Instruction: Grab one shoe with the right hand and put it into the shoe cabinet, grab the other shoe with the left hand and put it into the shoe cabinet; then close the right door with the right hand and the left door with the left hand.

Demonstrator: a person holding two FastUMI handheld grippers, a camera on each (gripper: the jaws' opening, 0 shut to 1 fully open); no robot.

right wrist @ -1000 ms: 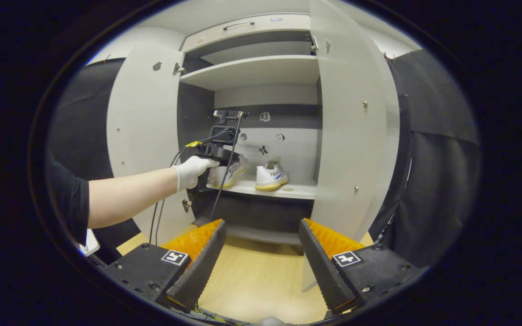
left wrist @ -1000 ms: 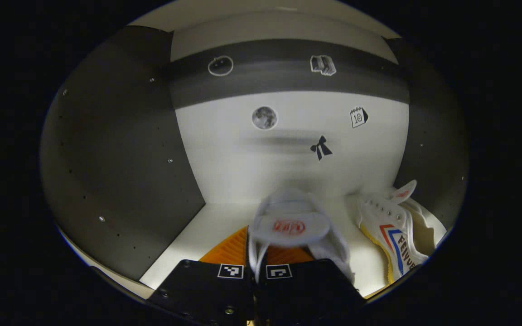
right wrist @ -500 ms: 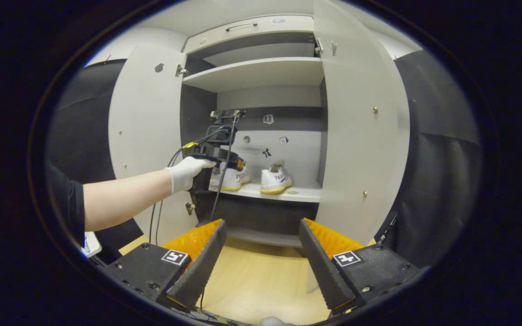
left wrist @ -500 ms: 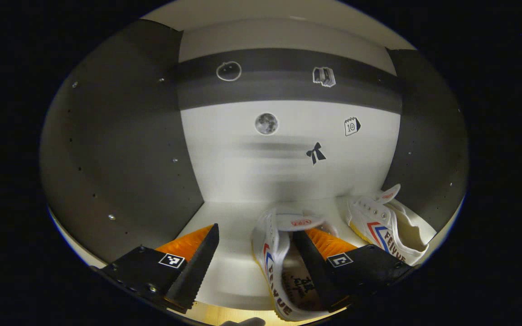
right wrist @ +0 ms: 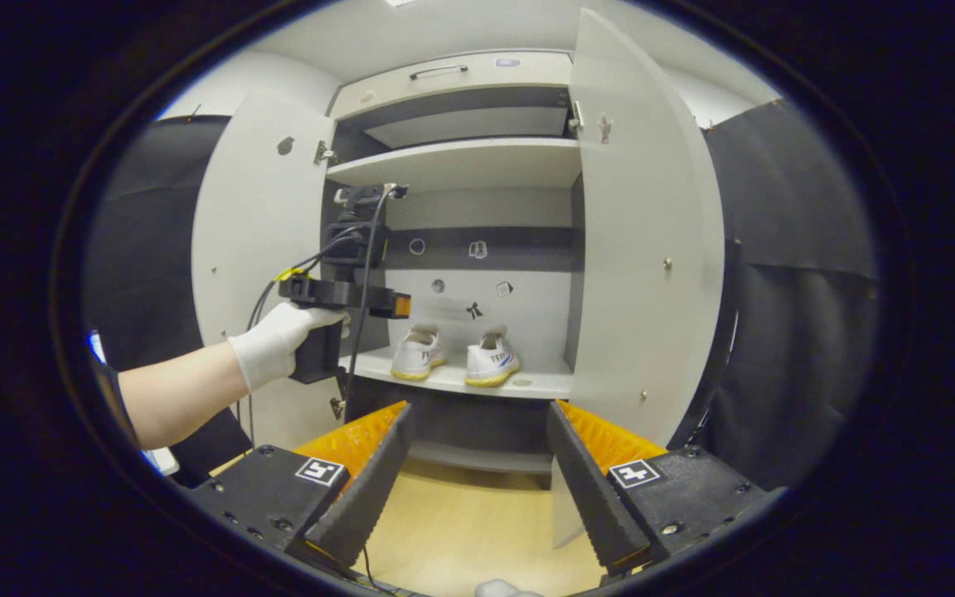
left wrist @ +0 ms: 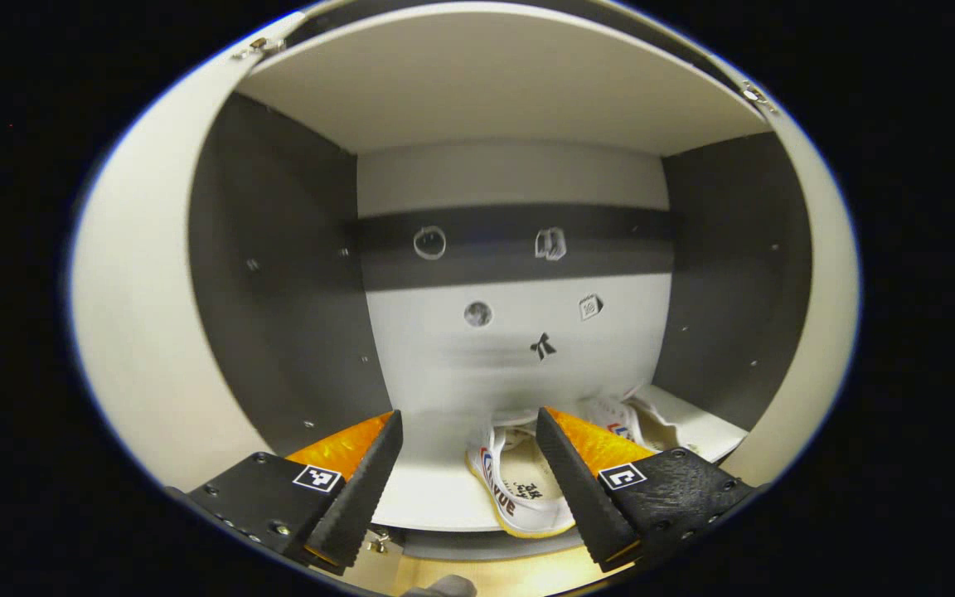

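Presently, items as found:

- Left shoe and right shoe: both stand side by side on the middle shelf of the shoe cabinet, heels toward the near edge, toes to the far wall. In the left gripper view the left shoe lies just beyond the fingertips.
- Handling, as judged: canvas uppers look soft and light, rubber soles stiffer; the heel collar would be the natural hold. Neither needs lifting now.
- Left door and right door: both stand open. Flat rigid panels, likely light on their hinges; push on the free edge or outer face rather than pinch.
- Left gripper: jaws spread wide, holding nothing, level, pointing into the compartment from just outside the near shelf edge. In the right gripper view it is held in a gloved hand, forearm extended from the left.
- Right gripper: jaws apart, empty, low and well back from the cabinet, aimed at its centre above the wooden floor.
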